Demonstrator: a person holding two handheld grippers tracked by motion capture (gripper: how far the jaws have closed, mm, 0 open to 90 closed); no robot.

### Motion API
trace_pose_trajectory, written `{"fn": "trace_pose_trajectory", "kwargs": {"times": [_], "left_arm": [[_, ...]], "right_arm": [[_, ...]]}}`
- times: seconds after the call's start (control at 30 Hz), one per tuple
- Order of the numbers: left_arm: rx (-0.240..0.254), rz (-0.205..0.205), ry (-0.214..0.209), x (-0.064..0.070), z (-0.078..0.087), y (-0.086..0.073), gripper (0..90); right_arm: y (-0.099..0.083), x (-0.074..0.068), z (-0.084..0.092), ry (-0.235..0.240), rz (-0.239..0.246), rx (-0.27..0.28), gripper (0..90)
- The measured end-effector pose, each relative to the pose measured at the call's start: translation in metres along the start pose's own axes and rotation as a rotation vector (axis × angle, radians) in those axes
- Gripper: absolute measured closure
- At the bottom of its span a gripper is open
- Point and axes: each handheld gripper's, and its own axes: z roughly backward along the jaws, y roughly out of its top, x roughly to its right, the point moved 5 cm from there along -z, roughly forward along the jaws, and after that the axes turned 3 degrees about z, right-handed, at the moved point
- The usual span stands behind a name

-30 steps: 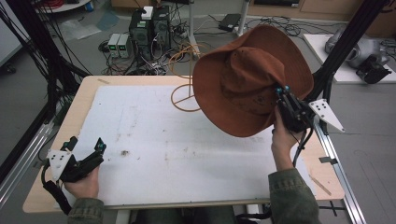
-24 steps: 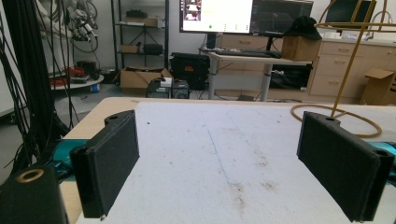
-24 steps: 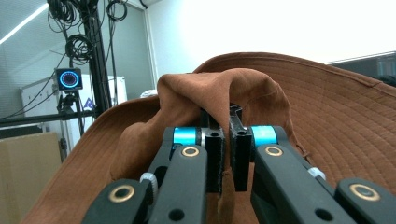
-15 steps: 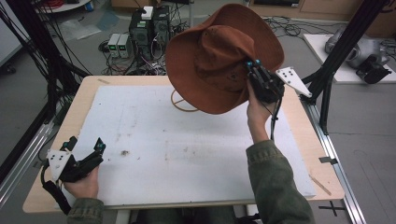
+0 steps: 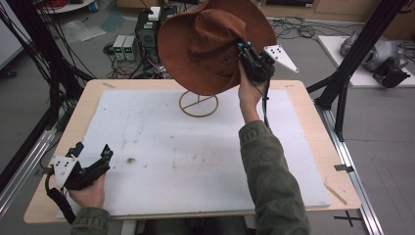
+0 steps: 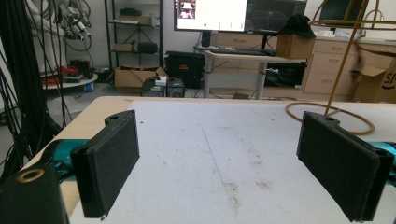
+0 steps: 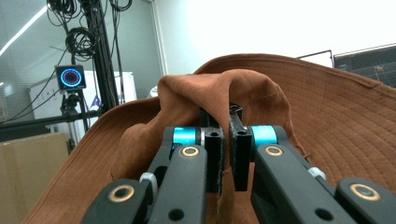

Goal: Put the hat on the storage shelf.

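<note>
Over the far middle of the table (image 5: 313, 161), your right gripper (image 5: 243, 45) holds the brown hat (image 5: 205, 44) up in the air, above the gold wire stand (image 5: 198, 104). No brand or label can be read on the hat; on a cardboard box (image 6: 378, 84) in the left gripper view, the letters "SR" show, cut off at the edge. Your right forearm reaches up and forward, sleeve raised off the white mat (image 5: 195, 156). The jaws are pinched together on a fold of the hat's brim, cloth bunched between the pads in the right gripper view (image 7: 224, 140). Your left hand (image 5: 88, 193) rests at the near left corner, its left gripper (image 5: 90, 149) lying low with the jaws wide apart and nothing between them.
</note>
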Motion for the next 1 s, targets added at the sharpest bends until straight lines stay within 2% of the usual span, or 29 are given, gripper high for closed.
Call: {"fn": "trace_pose_trajectory", "kwargs": {"times": [0.17, 0.27, 0.4, 0.43, 0.53, 0.73, 1.0], "left_arm": [[0.009, 0.003, 0.011, -0.003, 0.004, 0.001, 13.7], [0.010, 0.009, 0.020, -0.006, 0.006, 0.001, 13.7], [0.014, 0.013, 0.029, -0.008, 0.010, 0.002, 13.7], [0.013, 0.014, 0.029, -0.009, 0.010, 0.002, 13.7], [0.015, 0.014, 0.028, -0.009, 0.010, 0.002, 13.7], [0.015, 0.017, 0.026, -0.009, 0.010, 0.002, 13.7], [0.019, 0.014, 0.024, -0.008, 0.010, 0.003, 13.8]], "right_arm": [[0.002, -0.001, -0.012, -0.001, -0.025, 0.011, 88.2], [0.002, -0.007, -0.022, 0.001, -0.068, 0.019, 88.1], [-0.001, -0.013, -0.026, 0.012, -0.054, 0.013, 88.1], [-0.005, -0.017, -0.028, 0.021, -0.035, -0.002, 88.1], [-0.010, -0.022, -0.031, 0.029, -0.018, -0.021, 88.0], [-0.022, -0.029, -0.036, 0.041, -0.014, -0.059, 87.9], [-0.035, -0.024, -0.037, 0.026, -0.043, -0.088, 87.8]]}}
